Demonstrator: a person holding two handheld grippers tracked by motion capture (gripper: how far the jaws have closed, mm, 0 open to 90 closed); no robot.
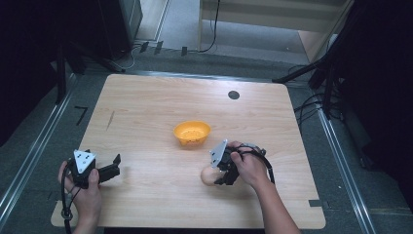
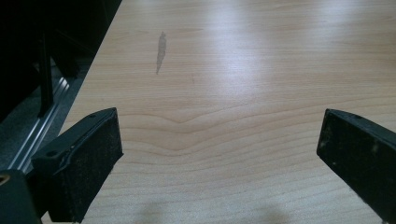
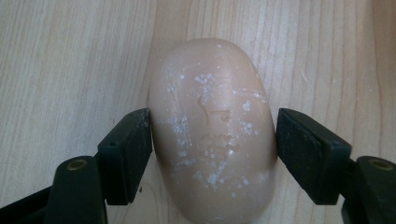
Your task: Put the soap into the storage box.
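A pale peach oval bar of soap [image 3: 212, 135] with white specks lies on the wooden table [image 1: 146, 112], in front of and to the right of the orange bowl [image 1: 192, 132]. My right gripper [image 3: 212, 126] points down over the soap, one black pad on either side of it. The pads [image 3: 133, 144] sit right at its flanks without visibly pressing, so the jaws stand open around it. In the high view the soap [image 1: 208, 175] shows just left of the right gripper [image 1: 215, 176]. My left gripper [image 1: 117, 166] rests near the table's front left, open wide over bare wood [image 2: 219, 140].
The bowl stands near the table's middle and looks to hold a few dark bits. A small black round mark [image 1: 234, 95] sits at the back right of the table. A grey smear [image 2: 161, 49] marks the wood ahead of the left gripper. Metal rails run along both sides.
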